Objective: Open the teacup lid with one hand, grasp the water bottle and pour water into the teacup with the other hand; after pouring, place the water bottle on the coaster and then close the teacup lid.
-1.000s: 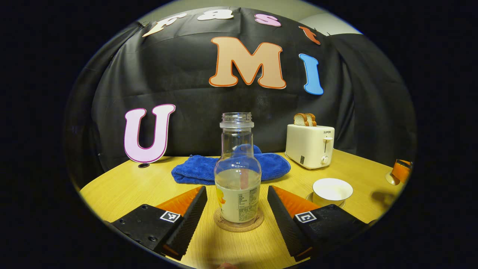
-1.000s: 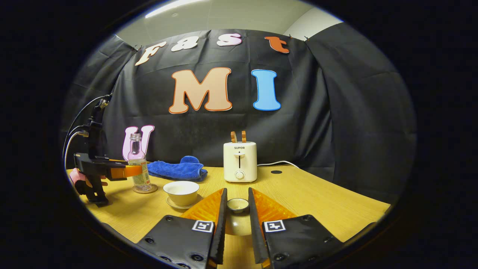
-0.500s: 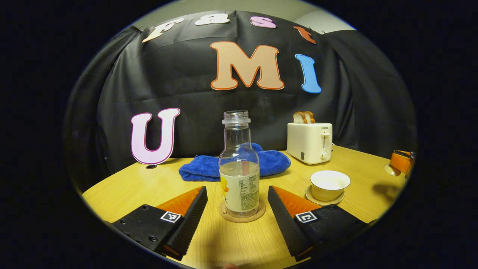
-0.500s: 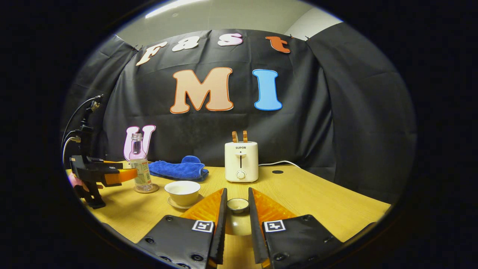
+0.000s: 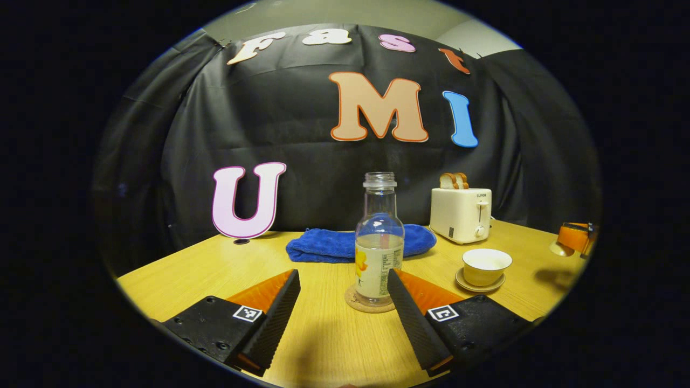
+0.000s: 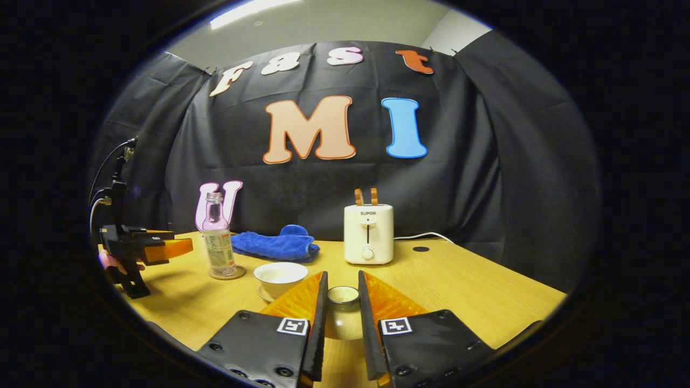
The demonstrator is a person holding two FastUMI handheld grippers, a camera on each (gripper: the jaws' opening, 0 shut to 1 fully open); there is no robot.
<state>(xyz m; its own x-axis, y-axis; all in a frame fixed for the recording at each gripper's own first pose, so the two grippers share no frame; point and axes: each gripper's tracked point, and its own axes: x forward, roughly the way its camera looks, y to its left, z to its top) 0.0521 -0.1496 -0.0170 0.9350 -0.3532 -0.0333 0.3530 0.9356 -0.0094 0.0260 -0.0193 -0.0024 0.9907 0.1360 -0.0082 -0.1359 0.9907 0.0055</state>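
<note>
The clear water bottle [image 5: 379,237] stands upright on the round cork coaster [image 5: 360,302], partly filled and uncapped. My left gripper [image 5: 340,302] is open and pulled back from it, its right finger overlapping the bottle's base in the left gripper view. The white teacup [image 5: 487,265] sits uncovered on its saucer, right of the bottle. In the right gripper view my right gripper [image 6: 342,288] is shut on the teacup lid [image 6: 343,318], just right of the teacup [image 6: 280,276]. Farther left stand the bottle [image 6: 219,242] and the left gripper [image 6: 175,248], held by a hand.
A folded blue towel [image 5: 345,245] lies behind the bottle. The white toaster [image 6: 368,234] with two bread slices stands at the back, its cord trailing right. The wooden table [image 6: 458,291] ends close below both grippers.
My left gripper has backed away from the bottle, which stays on the coaster. The right gripper, still holding the lid, has shifted slightly so the teacup sits nearer its fingers.
</note>
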